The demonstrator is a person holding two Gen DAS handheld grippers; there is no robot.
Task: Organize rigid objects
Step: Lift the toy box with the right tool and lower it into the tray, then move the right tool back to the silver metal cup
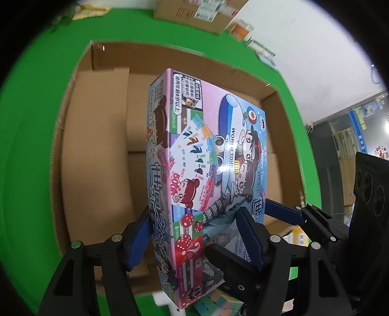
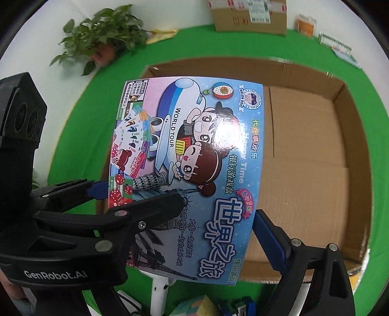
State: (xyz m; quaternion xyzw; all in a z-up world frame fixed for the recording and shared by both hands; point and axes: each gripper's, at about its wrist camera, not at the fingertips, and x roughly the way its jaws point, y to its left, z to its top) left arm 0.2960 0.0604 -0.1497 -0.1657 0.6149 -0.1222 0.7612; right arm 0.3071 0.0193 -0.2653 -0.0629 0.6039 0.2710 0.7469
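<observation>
In the left wrist view, the left gripper [image 1: 194,218] clamps a board game box [image 1: 206,145] near its lower end. One blue pad [image 1: 138,233] sits against the hidden back and the other lies on the printed cover, so the jaws stand at a middling width, filled by the box's thickness. The box is tilted, showing its narrow side and its cartoon aeroplane cover, and it hangs over an open cardboard carton [image 1: 170,58] that rests on a green table cover [image 1: 36,121]. The carton's brown floor shows on both sides of the box. At the right, one blue-padded finger of the right gripper [image 1: 284,209] reaches in to the box's far edge. Pastel blocks [image 1: 218,303] lie blurred at the bottom. In the right wrist view, the right gripper's jaws stand wide about the same box: the black finger [image 2: 150,211] crosses its cover and the blue pad [image 2: 265,235] is at its right edge. Whether they press on it I cannot tell. The left gripper's blue pad shows at the box's left edge. Beyond the carton are a potted plant [image 2: 104,36] and a sealed cardboard parcel [image 2: 250,17].
</observation>
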